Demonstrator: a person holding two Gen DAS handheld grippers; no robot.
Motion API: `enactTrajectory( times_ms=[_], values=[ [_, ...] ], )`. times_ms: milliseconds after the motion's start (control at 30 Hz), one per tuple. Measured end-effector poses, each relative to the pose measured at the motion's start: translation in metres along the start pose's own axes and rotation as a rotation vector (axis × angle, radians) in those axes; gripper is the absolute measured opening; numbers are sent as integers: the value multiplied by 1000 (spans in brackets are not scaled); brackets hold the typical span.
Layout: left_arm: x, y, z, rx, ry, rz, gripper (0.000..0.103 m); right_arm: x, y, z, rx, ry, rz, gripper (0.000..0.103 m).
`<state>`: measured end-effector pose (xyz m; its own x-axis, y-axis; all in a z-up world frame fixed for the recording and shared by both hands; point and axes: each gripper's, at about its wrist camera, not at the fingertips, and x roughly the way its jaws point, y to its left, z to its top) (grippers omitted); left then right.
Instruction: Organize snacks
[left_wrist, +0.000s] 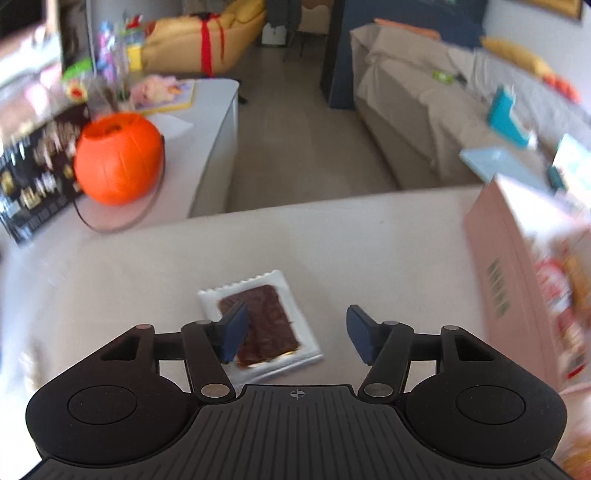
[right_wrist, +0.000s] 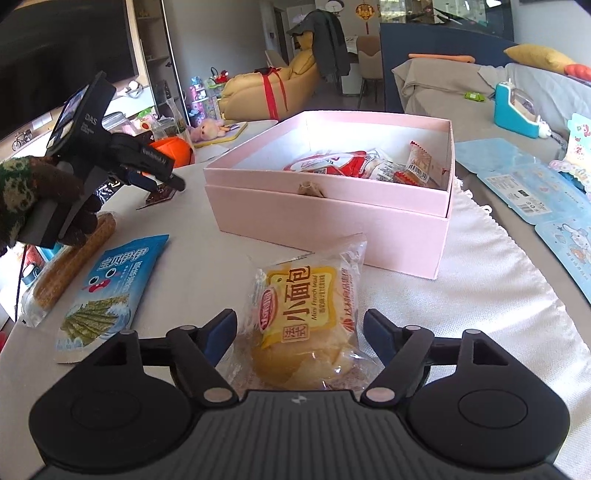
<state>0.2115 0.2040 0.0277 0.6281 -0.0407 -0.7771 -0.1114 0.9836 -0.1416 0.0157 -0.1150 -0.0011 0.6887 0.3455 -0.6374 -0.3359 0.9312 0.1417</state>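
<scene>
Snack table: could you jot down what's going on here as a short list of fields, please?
left tool: open, above a jerky packet, one finger over it
right tool: open, fingers either side of a bread bun, not closed on it
pink box: open, several wrapped snacks inside
loose on table: seaweed packet, long crispy roll
behind: orange pumpkin bucket
task state: bun and jerky not yet in the box
</scene>
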Motion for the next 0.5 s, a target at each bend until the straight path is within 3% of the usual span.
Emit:
enactTrajectory(
  times_ms=[67, 167, 333, 400, 467, 500],
  values=[
    [-3, 5, 0, -40, -23, 14, 62, 0, 1, 0, -6, 1, -4, 77],
    [1, 5, -2, -4, -15, 100, 60, 1, 2, -1, -11, 0, -7, 77],
    [8, 5, -3, 9, -20, 103, 57, 1, 3, -1, -14, 1, -8, 79],
    [5, 6, -3, 5, -30, 82, 44, 2, 3, -1, -14, 0, -5, 80],
    [0, 7, -6, -18, -32, 28, 40, 2, 3, -1, -13, 0, -3, 80],
    [-6, 6, -9, -22, -43, 9, 10, 2, 2, 0, -12, 0, -2, 80]
  ],
)
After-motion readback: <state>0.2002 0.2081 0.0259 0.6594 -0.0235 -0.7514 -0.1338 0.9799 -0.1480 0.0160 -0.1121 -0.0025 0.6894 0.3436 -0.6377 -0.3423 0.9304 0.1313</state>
